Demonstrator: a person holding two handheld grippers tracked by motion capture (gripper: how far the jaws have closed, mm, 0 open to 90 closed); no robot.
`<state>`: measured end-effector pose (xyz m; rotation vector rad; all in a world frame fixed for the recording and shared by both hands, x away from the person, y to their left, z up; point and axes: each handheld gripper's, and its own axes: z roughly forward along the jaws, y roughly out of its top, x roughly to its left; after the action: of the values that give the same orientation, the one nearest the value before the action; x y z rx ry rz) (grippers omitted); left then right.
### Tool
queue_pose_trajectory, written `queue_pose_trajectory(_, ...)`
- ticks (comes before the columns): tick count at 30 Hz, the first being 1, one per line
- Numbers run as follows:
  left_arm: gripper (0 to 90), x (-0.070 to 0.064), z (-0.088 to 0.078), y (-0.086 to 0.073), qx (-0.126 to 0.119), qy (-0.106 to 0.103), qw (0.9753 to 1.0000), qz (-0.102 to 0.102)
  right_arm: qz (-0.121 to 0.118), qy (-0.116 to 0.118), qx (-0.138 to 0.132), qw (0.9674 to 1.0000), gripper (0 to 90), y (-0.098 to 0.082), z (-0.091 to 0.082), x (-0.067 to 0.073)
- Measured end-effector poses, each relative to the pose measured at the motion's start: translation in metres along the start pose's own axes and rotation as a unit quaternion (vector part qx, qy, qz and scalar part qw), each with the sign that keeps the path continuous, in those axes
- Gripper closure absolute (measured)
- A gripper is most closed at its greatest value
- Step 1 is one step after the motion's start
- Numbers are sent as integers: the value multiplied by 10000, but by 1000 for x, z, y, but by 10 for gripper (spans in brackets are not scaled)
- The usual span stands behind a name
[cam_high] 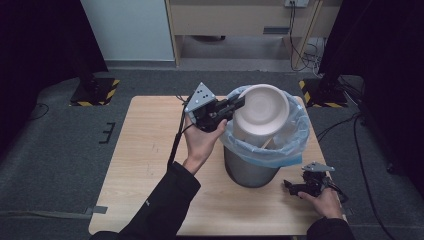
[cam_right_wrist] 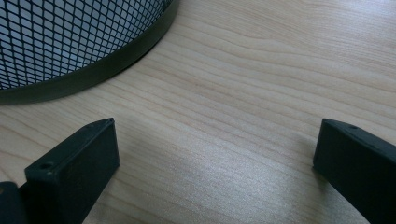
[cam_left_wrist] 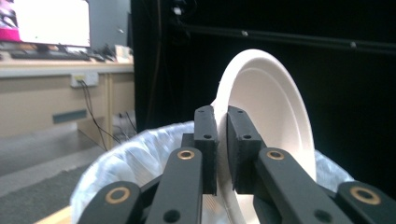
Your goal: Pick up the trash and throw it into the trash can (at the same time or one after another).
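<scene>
Jaws first: the left gripper [cam_high: 235, 106] has its two black jaws pinched nearly together on the rim of a white round paper plate [cam_high: 261, 112], the pads pressing the thin edge from both sides, as the left gripper view shows with the plate [cam_left_wrist: 268, 121] standing on edge just beyond the pads. From the high view the plate lies at about three o'clock from those jaws, tilted up, its face turned toward the camera, and it hangs right over the mouth of the grey mesh waste bin [cam_high: 248, 172] lined with a pale blue plastic bag [cam_high: 295, 142]. That's the relation that counts: plate above the opening, so a release should drop it straight in, though the tilt might leave it resting against the bag's rim. Down at five o'clock from the bin, the right gripper [cam_high: 292, 189] rests low on the light wooden table [cam_high: 150, 150], its jaws spread wide with nothing between them, only bare wood [cam_right_wrist: 224, 140] and the bin's mesh wall [cam_right_wrist: 70, 42] just ahead. The left hand is clearly the nearer one.
</scene>
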<state>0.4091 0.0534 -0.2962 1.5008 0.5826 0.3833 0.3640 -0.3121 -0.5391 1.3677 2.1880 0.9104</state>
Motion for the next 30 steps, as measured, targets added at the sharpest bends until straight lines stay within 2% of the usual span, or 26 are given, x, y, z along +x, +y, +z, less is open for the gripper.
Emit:
queue_pose_trajectory(1,709,2,0,-3,-33,-57,10000,-61,1,0,0,10000,4,0,0,0)
queue_pose_trajectory(3,637,2,-1,-5,-41,-42,10000,-76,0,0,0,10000,4,0,0,0)
queue_pose_trajectory(4,637,4,-4,-6,-45,5,10000,-52,0,0,0,10000,4,0,0,0)
queue_pose_trajectory(6,560,7,-12,-7,-93,67,9999,-73,1,0,0,10000,4,0,0,0)
queue_pose_trajectory(7,494,10,-17,-8,-125,100,9998,-113,1,0,-1,10000,4,0,0,0)
queue_pose_trajectory(8,494,12,-24,-8,-160,154,9997,-103,1,0,-1,10000,4,0,0,0)
queue_pose_trajectory(10,422,19,-39,-8,-176,327,9993,-36,2,1,0,10000,4,0,0,0)
queue_pose_trajectory(12,340,30,-64,-13,-109,588,9982,39,0,0,0,10000,4,0,0,0)
queue_pose_trajectory(13,326,30,-64,-13,-109,588,9982,39,0,0,0,10000,4,0,0,0)
queue_pose_trajectory(16,290,44,-89,-23,89,844,9964,1,0,-1,0,10000,4,0,0,0)
queue_pose_trajectory(17,266,55,-104,-34,278,1040,9942,-14,0,-1,0,10000,4,0,0,0)
queue_pose_trajectory(18,259,55,-104,-34,278,1040,9942,-14,0,-1,0,10000,4,0,0,0)
queue_pose_trajectory(19,252,64,-116,-48,530,1221,9911,-65,1,-1,0,10000,4,0,0,0)
queue_pose_trajectory(20,248,64,-116,-48,530,1221,9911,-65,1,-1,0,10000,4,0,0,0)
queue_pose_trajectory(22,240,73,-126,-65,789,1375,9872,-164,0,0,-1,10000,4,0,0,0)
queue_pose_trajectory(23,236,78,-132,-79,979,1465,9841,-208,1,-1,-1,10000,4,0,0,0)
queue_pose_trajectory(24,227,80,-134,-86,1096,1500,9823,-222,1,-1,-2,10000,4,0,0,0)
queue_pose_trajectory(25,218,85,-138,-105,1438,1560,9768,-280,0,-1,-2,10000,4,0,0,0)
queue_pose_trajectory(27,210,90,-140,-128,1872,1580,9687,-408,0,-1,-2,10000,4,0,0,0)
queue_pose_trajectory(28,200,90,-140,-128,1872,1580,9687,-408,1,0,-1,10000,4,0,0,0)
queue_pose_trajectory(29,200,93,-141,-139,2091,1603,9635,-468,1,0,-1,10000,4,0,0,0)
queue_pose_trajectory(30,199,97,-142,-152,2355,1606,9573,-488,-1,-1,-2,10000,4,0,0,0)
